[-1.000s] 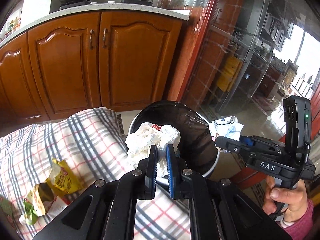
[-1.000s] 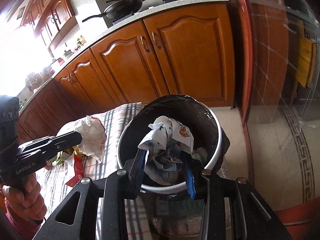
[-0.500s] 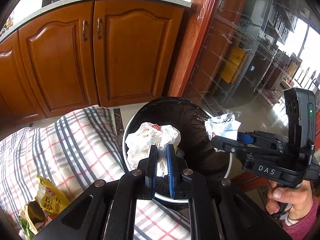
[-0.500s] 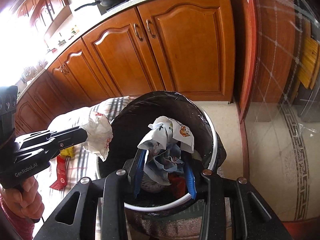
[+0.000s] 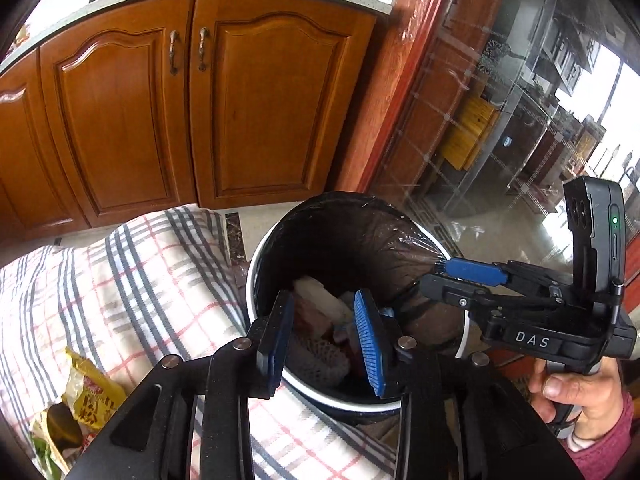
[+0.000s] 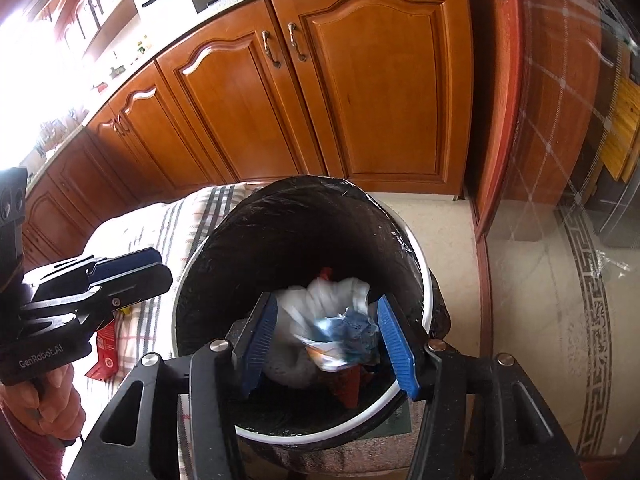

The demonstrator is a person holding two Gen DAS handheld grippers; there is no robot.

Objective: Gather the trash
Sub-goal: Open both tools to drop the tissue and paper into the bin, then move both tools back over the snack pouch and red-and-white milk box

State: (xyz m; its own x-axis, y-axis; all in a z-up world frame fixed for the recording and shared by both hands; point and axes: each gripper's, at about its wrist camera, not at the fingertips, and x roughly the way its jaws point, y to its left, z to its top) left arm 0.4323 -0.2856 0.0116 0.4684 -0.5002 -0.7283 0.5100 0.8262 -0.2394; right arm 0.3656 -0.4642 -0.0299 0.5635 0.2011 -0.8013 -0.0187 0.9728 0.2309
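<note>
A round bin with a black liner (image 5: pixel 360 232) (image 6: pixel 288 216) stands beside a checked cloth. Both grippers hover over its mouth. My left gripper (image 5: pixel 326 338) is open and empty; it also shows in the right wrist view (image 6: pixel 132 270). My right gripper (image 6: pixel 328 340) is open and empty; it also shows in the left wrist view (image 5: pixel 448 274). White crumpled paper (image 6: pixel 336 296) and a blue-white wrapper (image 6: pixel 352 332), blurred, lie inside the bin with other trash (image 5: pixel 316 320). Yellow and green snack wrappers (image 5: pixel 86 396) lie on the cloth. A red wrapper (image 6: pixel 105 350) lies there too.
The checked cloth (image 5: pixel 120 280) (image 6: pixel 176 220) covers a raised surface left of the bin. Wooden kitchen cabinets (image 5: pixel 200 100) (image 6: pixel 320 100) stand behind. A red door frame with glass (image 5: pixel 420 100) is to the right, with tiled floor (image 6: pixel 532 280) beside the bin.
Both grippers have opened over the bin. The white crumpled paper has left my left gripper and the blue-white wrapper my right; both now lie in the bin.
</note>
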